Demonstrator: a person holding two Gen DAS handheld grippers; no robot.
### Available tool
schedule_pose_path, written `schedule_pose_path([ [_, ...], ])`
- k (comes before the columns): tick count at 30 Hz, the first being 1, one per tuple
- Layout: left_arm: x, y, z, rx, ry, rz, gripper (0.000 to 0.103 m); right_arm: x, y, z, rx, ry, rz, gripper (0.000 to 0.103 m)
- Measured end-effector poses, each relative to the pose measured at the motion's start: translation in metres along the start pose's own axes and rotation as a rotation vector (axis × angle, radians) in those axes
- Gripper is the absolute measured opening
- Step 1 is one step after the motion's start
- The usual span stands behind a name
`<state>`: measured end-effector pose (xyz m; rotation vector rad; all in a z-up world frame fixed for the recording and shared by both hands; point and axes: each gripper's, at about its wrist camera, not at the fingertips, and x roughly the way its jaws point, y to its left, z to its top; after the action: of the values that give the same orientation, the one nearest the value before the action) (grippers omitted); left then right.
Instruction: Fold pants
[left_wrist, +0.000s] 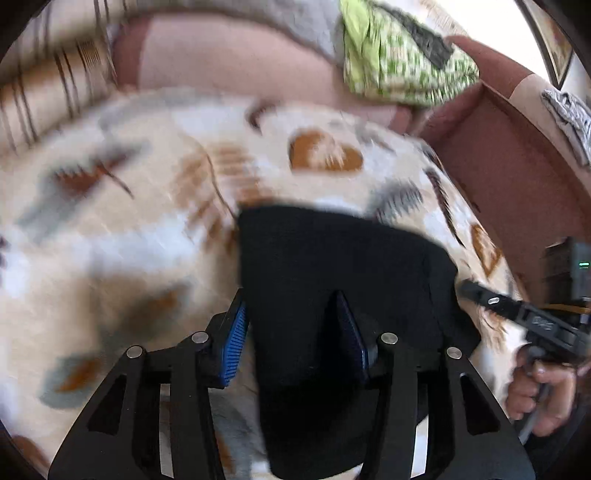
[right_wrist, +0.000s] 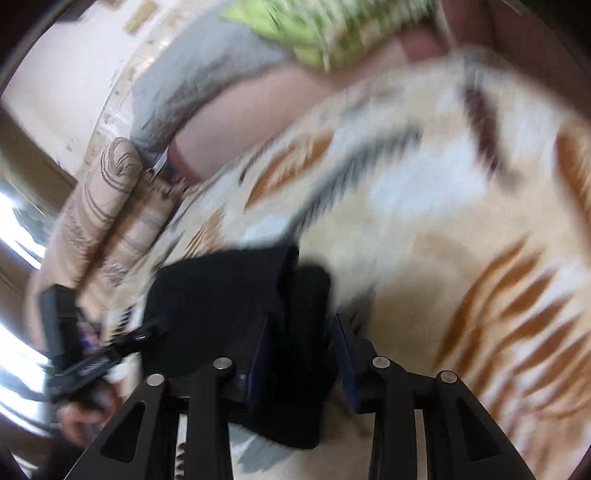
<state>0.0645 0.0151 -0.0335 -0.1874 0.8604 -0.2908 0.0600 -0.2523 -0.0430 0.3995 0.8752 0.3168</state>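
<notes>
Nearest your left lens, your left gripper (left_wrist: 293, 332) has its blue pads (left_wrist: 233, 341) spread apart with the black pants (left_wrist: 332, 258) lying between them. The pants sit bundled on the leaf-patterned blanket (left_wrist: 110, 221), running from 6 toward 12 o'clock. Your right gripper (right_wrist: 299, 358) also stands apart around a fold of pants (right_wrist: 221, 295) (blur hides any contact). A green pillow (left_wrist: 399, 62) lies at 1 o'clock.

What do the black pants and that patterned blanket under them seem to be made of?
The black pants look like soft, matte knit or fleece: no sheen, limp folds. The blanket looks like plush fleece with a fuzzy printed pile. Motion blur leaves both uncertain.
</notes>
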Motion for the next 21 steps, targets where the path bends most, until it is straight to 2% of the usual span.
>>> schedule_pose_path([
  [1, -0.012, -0.006, 0.004, 0.038, -0.085, 0.027, 0.047, -0.009, 0.01, 0.003, -0.062, -0.056, -0.015, 0.033],
  [3, -0.019, -0.015, 0.014, 0.078, -0.168, 0.005, 0.048, -0.019, 0.04, 0.007, -0.238, -0.143, -0.002, 0.033],
  [6, -0.002, -0.02, 0.032, 0.062, -0.154, -0.053, 0.048, 0.004, 0.079, 0.005, -0.467, -0.145, -0.049, 0.033],
  [7, 0.016, -0.015, 0.034, 0.03, -0.084, -0.052, 0.048, 0.015, 0.081, 0.004, -0.491, -0.125, -0.072, 0.033],
  [9, 0.051, 0.0, 0.026, -0.046, 0.081, -0.103, 0.047, 0.046, 0.074, 0.002, -0.492, -0.021, -0.098, 0.033],
  [10, 0.061, 0.004, 0.021, -0.051, 0.108, -0.114, 0.047, 0.061, 0.064, -0.002, -0.473, 0.062, -0.117, 0.033],
  [11, 0.058, 0.003, 0.02, -0.042, 0.082, -0.121, 0.048, 0.064, 0.055, -0.002, -0.434, 0.061, -0.103, 0.033],
  [14, 0.05, 0.004, 0.025, -0.063, 0.094, -0.14, 0.048, 0.053, 0.053, 0.0, -0.403, 0.051, -0.088, 0.033],
  [18, 0.023, 0.01, 0.025, -0.124, 0.034, -0.182, 0.048, 0.023, 0.061, -0.001, -0.398, -0.038, -0.041, 0.033],
  [21, 0.005, -0.004, 0.022, -0.055, 0.001, -0.174, 0.048, -0.009, 0.077, -0.016, -0.471, -0.097, -0.001, 0.033],
])
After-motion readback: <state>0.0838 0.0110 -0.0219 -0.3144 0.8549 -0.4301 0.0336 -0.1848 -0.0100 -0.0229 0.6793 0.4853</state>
